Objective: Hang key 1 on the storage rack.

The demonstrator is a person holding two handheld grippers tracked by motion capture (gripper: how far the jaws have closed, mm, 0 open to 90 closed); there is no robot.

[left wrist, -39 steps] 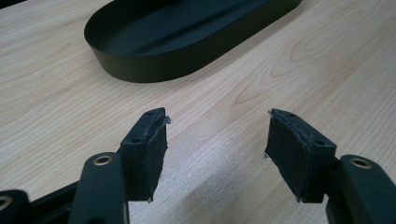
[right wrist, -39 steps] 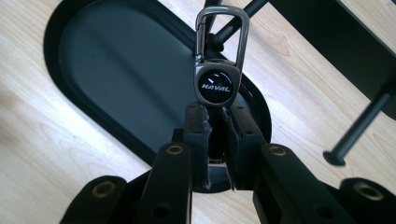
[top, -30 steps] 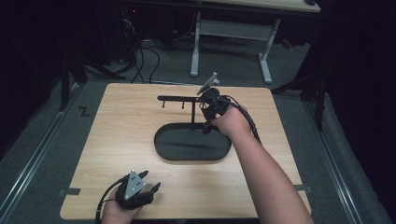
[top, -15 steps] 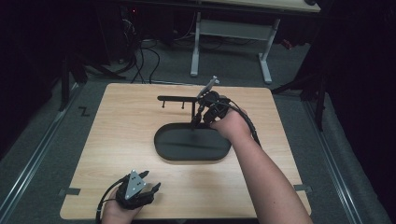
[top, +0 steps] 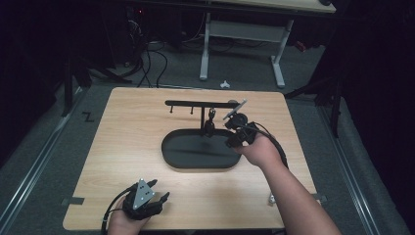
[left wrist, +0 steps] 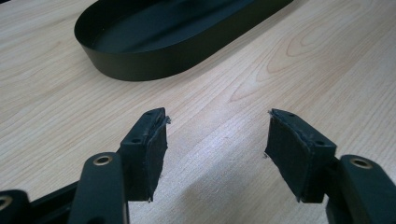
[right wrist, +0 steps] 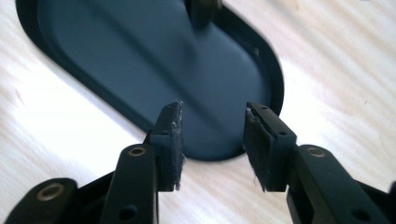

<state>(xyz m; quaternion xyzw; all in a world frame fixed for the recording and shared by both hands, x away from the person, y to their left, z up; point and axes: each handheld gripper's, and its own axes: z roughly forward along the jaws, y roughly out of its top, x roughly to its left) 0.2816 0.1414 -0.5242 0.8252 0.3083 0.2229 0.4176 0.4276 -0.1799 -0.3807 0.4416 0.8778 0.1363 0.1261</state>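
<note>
Right gripper [top: 234, 141], jaws just opening and empty, sits right of centre in the high view beside the small dark item [top: 210, 128] hanging from the rack [top: 198, 103] over the tray [right wrist: 261, 56]. The item looks light and rigid; grip its body.

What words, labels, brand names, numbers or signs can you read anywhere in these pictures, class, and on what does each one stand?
None can be read.
The black oval tray, its T-shaped stand and the wooden table bear no print.
The grey plate on the left gripper is blank, and the right gripper shows no lettering.
A dark zigzag mark on the floor beside the table is no clear letter or number.
</note>
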